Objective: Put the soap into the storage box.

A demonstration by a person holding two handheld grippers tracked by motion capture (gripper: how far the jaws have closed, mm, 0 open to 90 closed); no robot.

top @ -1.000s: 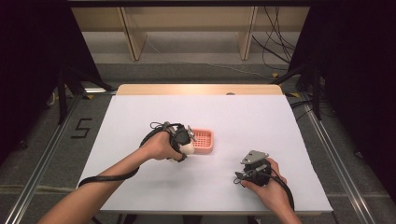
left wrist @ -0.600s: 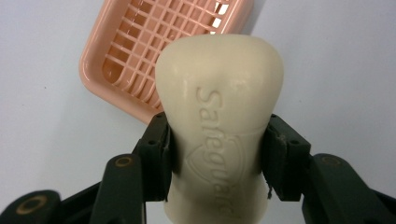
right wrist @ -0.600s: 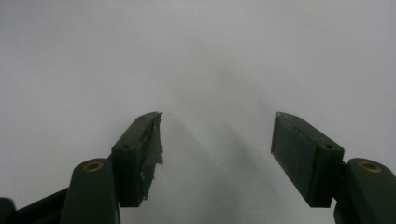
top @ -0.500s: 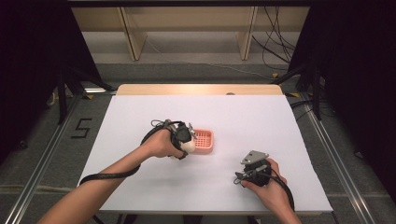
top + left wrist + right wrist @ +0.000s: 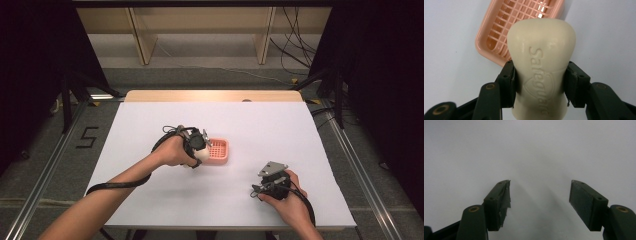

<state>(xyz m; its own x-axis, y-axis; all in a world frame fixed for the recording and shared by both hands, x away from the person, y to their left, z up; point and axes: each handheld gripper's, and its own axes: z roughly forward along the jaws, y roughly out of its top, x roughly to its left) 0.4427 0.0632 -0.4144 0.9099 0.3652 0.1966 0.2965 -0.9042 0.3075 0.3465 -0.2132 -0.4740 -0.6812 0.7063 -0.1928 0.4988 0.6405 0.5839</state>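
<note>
Here, line by line, as the cameras have it

Left gripper: jaws pressed in on a cream soap bar, one black pad on each narrow flank of the bar's lower half (the embossed lettering faces the camera)

Soap bar, relative to the fingers: it stands up between them and reaches well past the fingertips; its rounded top end overlaps the near edge of the pink dish in the left gripper view

Soap dish: pink, with a grid floor, lying on the white table beyond the bar; whether the bar touches it cannot be told

High view, left side: the left hand holds the left gripper just beside the dish, near the middle of the table; the soap shows as a pale patch at the hand's edge

Right gripper: jaws spread wide with bare white tabletop between them, gripping nothing

High view, right side: the right hand holds the right gripper low at the near right part of the table, well apart from the dish, its grey plate on top

Cables: a black one trails back along each forearm
</note>
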